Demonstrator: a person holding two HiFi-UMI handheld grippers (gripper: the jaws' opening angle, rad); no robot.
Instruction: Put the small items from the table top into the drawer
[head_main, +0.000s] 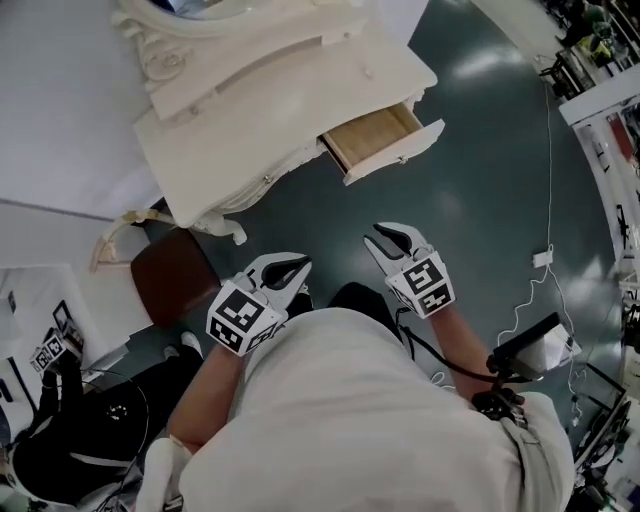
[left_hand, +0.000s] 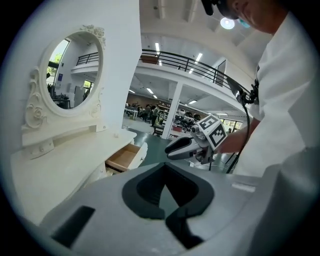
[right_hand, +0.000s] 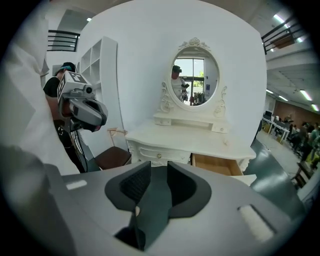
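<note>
The white dressing table (head_main: 250, 110) stands ahead of me with its right drawer (head_main: 375, 135) pulled out; the part of its wooden inside that shows holds nothing. One tiny pale item (head_main: 368, 72) lies on the table top, also seen as the item (right_hand: 225, 142) in the right gripper view. I hold both grippers in the air, short of the table. My left gripper (head_main: 300, 265) is shut with nothing in it. My right gripper (head_main: 380, 235) is open, a clear gap between its pads (right_hand: 137, 182), nothing between them.
A brown stool (head_main: 175, 275) sits left of the table. An oval mirror (right_hand: 195, 80) tops the table. A cable (head_main: 545, 200) runs over the green floor at the right. Another person (head_main: 60, 420) is at the lower left.
</note>
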